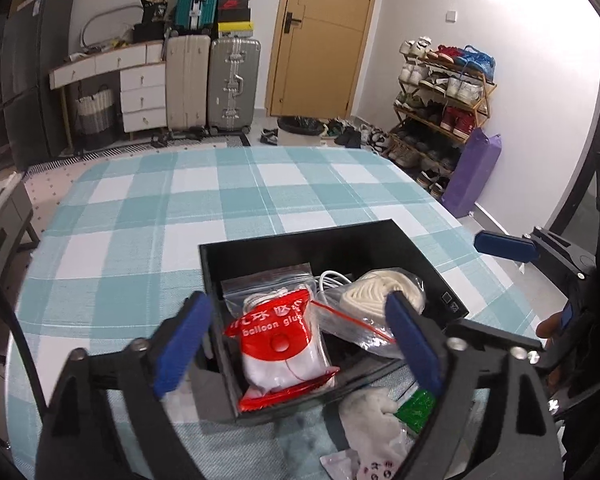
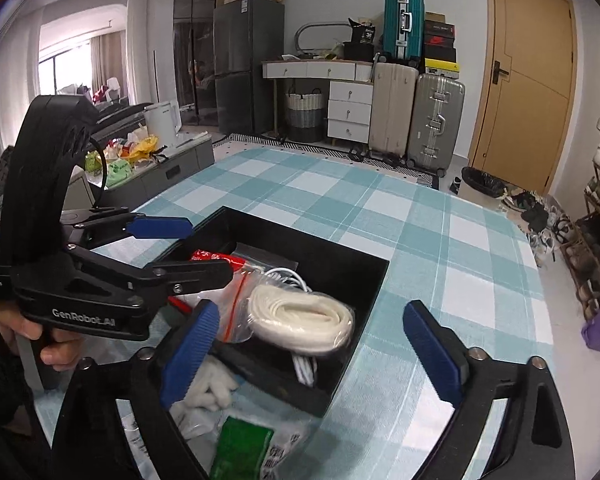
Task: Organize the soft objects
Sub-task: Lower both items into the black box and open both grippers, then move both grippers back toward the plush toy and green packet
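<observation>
Both jaws stand apart, nothing between the pads; the left hand-held gripper [image 1: 296, 336] hangs over the red balloon-glue packet [image 1: 282, 350], the right hand-held gripper [image 2: 320, 356] over the bagged white cord coil [image 2: 300, 316], both lying inside the black box [image 2: 364, 280] on the checked table [image 2: 440, 248]. Loose pieces remain outside at the box's six o'clock: a white soft bundle [image 1: 374, 416] and a green-labelled packet [image 2: 240, 448]. My advice: draw back, come down over one piece with jaws wide, pinch the bulk rather than the slippery film, lift clear of the rim.

One black box [image 1: 260, 256] holds three bags [image 1: 284, 344] (two more bags [image 1: 376, 420] lie outside), three suitcases [image 1: 232, 84].
</observation>
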Demonstrator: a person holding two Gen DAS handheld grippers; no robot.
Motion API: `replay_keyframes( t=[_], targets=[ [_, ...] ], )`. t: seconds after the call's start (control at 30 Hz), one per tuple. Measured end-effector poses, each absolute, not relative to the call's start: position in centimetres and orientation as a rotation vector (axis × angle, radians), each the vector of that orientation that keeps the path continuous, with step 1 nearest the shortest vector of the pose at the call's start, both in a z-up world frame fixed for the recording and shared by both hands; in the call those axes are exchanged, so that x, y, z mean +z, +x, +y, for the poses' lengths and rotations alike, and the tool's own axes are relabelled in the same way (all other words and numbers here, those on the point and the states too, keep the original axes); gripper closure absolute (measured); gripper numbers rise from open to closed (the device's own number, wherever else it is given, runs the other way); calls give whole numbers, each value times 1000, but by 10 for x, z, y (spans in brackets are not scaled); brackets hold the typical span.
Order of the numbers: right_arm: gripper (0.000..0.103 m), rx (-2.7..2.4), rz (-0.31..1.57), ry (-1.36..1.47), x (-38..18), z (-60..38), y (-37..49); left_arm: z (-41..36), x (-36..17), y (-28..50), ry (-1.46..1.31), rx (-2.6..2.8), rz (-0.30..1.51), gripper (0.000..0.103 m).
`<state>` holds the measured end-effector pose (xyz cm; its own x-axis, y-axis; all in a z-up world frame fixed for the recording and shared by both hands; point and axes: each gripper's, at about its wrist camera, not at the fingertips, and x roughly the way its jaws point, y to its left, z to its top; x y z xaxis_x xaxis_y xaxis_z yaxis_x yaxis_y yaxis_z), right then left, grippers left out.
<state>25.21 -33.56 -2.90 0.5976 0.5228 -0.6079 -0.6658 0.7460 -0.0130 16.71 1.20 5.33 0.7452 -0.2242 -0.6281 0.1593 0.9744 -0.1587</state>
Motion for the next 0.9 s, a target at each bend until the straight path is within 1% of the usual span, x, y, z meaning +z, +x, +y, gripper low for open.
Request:
replay_keyframes(
  t=[0.03,0.07,0.1,0.17,0.9],
  targets=[
    [5,700,621,-242,-28,-337,250,13,56,163,-99,-209,687,5],
    [4,701,623,-235,-27,-339,247,14,58,159,-104,-208,675,3],
    [1,699,626,-229,-26,-341,244,16,60,156,-110,-203,668,2],
    [1,690,629,-225,-24,-342,239,17,62,148,-108,-189,657,0],
    [1,675,656,-220,-43,-366,173,13,56,79,-64,-128,645,0]
  ],
)
